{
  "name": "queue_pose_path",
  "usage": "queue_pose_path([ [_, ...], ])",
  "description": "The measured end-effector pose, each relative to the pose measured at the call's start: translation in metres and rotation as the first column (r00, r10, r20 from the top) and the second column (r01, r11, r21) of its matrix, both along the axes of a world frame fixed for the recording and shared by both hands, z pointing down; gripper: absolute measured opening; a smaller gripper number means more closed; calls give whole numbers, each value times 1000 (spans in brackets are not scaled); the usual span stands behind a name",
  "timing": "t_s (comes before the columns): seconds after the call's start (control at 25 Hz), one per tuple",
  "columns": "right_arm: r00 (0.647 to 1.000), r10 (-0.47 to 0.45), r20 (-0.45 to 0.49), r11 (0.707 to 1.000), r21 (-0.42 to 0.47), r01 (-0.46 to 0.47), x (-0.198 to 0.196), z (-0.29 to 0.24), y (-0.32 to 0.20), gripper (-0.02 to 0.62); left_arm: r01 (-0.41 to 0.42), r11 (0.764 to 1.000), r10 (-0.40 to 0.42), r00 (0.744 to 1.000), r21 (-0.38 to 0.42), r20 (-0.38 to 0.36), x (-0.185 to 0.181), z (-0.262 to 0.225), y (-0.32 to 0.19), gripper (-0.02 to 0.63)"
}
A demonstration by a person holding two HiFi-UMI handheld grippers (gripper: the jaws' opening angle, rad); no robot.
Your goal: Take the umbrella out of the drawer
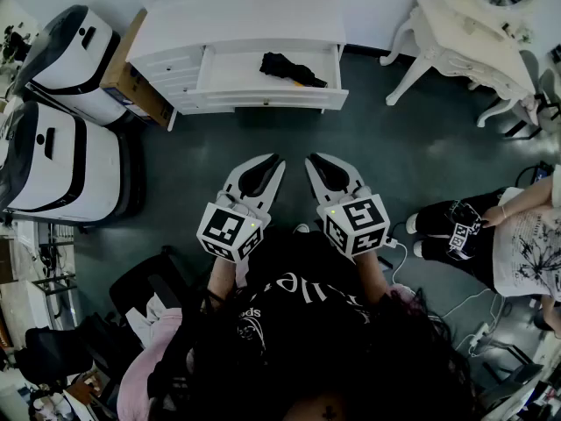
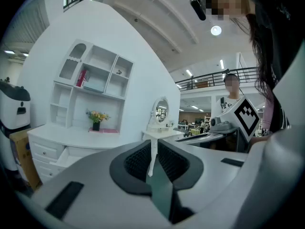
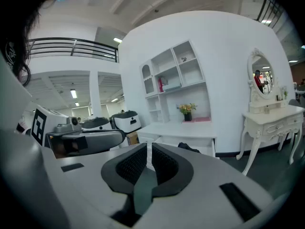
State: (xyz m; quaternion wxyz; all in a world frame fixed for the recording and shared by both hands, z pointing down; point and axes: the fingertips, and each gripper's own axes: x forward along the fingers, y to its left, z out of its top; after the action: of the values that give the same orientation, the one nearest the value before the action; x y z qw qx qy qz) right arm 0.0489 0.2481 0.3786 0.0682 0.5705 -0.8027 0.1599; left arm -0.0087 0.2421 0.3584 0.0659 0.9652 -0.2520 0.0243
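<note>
Start-of-reach posture, nothing in hand. Head view: white dresser (image 1: 245, 20) at top centre of the frame, its wide drawer (image 1: 263, 102) standing pulled out toward the person, so the inside is exposed from above. Umbrella (image 1: 294, 68), black and folded, lies loose on the drawer floor toward its right half, slanted, touching nothing else that I can see. No lid or clutter is over it, so it looks reachable from the front. Left gripper (image 1: 273, 163) and right gripper (image 1: 312, 161) sit side by side at mid-frame, just above the person's dark shirt, tips angled toward each other and aimed up-frame at the drawer. They are well apart from it, with bare dark floor (image 1: 394, 165) between. Both look carried at rest rather than committed to a grasp. Left gripper view: jaws together with only a thin slit, nothing between them. A distant vanity table (image 2: 159, 133) shows through the gap. Right gripper view: jaws likewise closed and empty, with the umbrella a small dark shape right of centre, just past the tips. The right gripper seems better lined up with it. Judgement: whichever one takes it must step closer and spread its jaws before coming down over the folded cloth, which may sag or slip if pinched at one end.
</note>
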Motion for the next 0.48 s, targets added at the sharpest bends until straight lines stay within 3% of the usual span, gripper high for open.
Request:
queue_pose_path([
  [0.48, 1000, 14, 13, 1000, -4, -14, 4, 2, 7, 64, -6, 1000, 6, 1000, -5, 9, 3, -1, 10, 37],
])
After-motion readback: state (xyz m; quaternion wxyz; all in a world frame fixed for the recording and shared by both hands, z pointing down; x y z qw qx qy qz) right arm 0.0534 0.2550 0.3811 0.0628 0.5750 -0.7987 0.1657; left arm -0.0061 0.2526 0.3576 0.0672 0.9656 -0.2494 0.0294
